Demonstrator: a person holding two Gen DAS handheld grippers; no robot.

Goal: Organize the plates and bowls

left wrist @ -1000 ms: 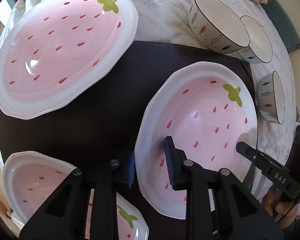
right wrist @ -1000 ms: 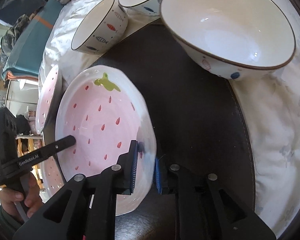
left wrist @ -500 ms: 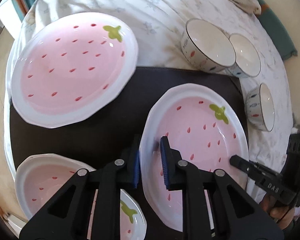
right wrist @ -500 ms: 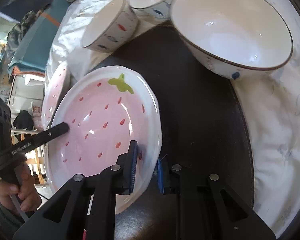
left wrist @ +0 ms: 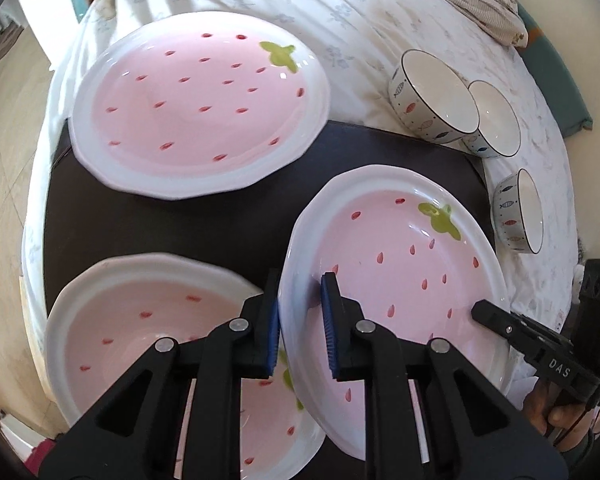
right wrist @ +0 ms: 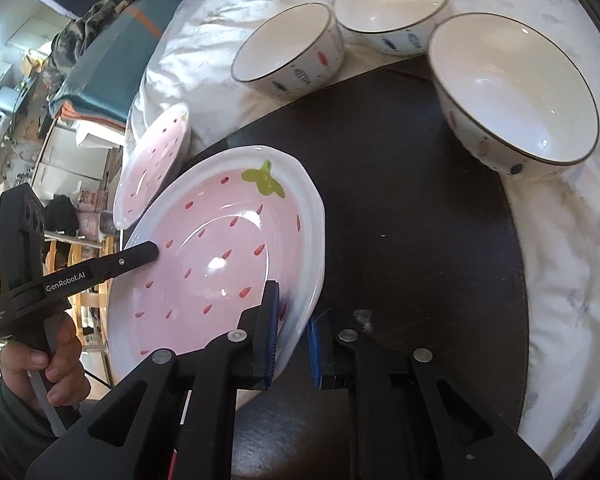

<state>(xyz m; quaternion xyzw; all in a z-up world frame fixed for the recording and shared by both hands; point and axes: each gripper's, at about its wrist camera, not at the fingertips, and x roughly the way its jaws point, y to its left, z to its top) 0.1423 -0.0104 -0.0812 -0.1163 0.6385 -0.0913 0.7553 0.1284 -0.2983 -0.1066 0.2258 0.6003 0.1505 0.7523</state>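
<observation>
A pink strawberry plate (left wrist: 404,276) is held up off the dark mat (left wrist: 180,224), tilted. My left gripper (left wrist: 300,320) is shut on its left rim. My right gripper (right wrist: 294,336) is shut on its right rim; the same plate shows in the right wrist view (right wrist: 224,248). A second strawberry plate (left wrist: 148,328) lies lower left, partly under the held one. A third strawberry plate (left wrist: 196,112) lies at the back left. Three white fish-pattern bowls (left wrist: 432,96) (left wrist: 496,120) (left wrist: 520,208) stand at the right.
The mat lies on a white floral bedsheet (left wrist: 340,20). In the right wrist view a big bowl (right wrist: 512,96) sits at the mat's far right edge, with two bowls (right wrist: 288,48) (right wrist: 392,0) behind. A teal cushion (right wrist: 116,52) lies beyond.
Both grippers have lifted the held plate off the mat and carried it toward the near-left plate, which it now overlaps. The left gripper closed on the rim.
</observation>
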